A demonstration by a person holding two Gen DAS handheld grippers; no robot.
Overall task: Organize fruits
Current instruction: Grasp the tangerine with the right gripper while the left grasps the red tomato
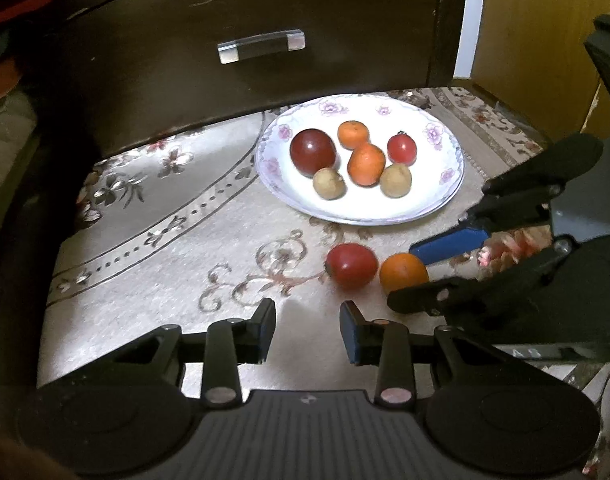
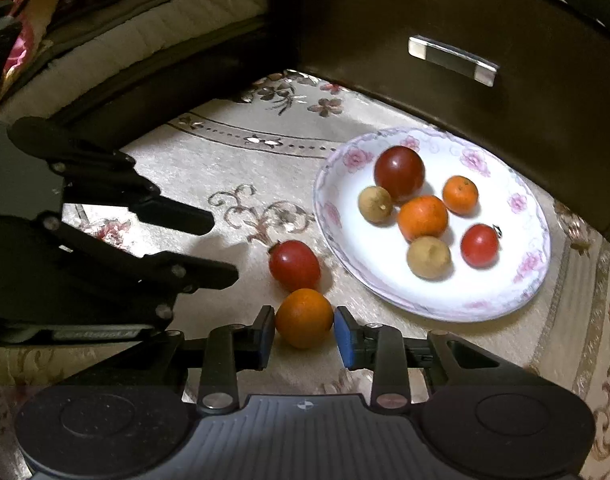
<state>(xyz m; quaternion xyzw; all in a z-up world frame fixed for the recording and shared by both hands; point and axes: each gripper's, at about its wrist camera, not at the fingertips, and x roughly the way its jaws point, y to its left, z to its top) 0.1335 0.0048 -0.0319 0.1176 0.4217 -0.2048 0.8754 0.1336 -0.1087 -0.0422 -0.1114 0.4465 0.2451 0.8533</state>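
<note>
Now | right tool [image 2: 304, 336] wide, astride round glossy orange [image 2: 303, 317] | left tool [image 1: 307, 330] wide, empty

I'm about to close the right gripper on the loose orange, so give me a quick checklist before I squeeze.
1. Orange sits between the right gripper fingers: ok.
2. Right gripper open wide enough: ok.
3. Pads touching the orange: cannot tell.
4. Red tomato beside the orange, touching or nearly so: not ok, it may roll.
5. Left gripper open, empty, clear of the fruit: ok.
6. Free room on the plate: ok.
</note>
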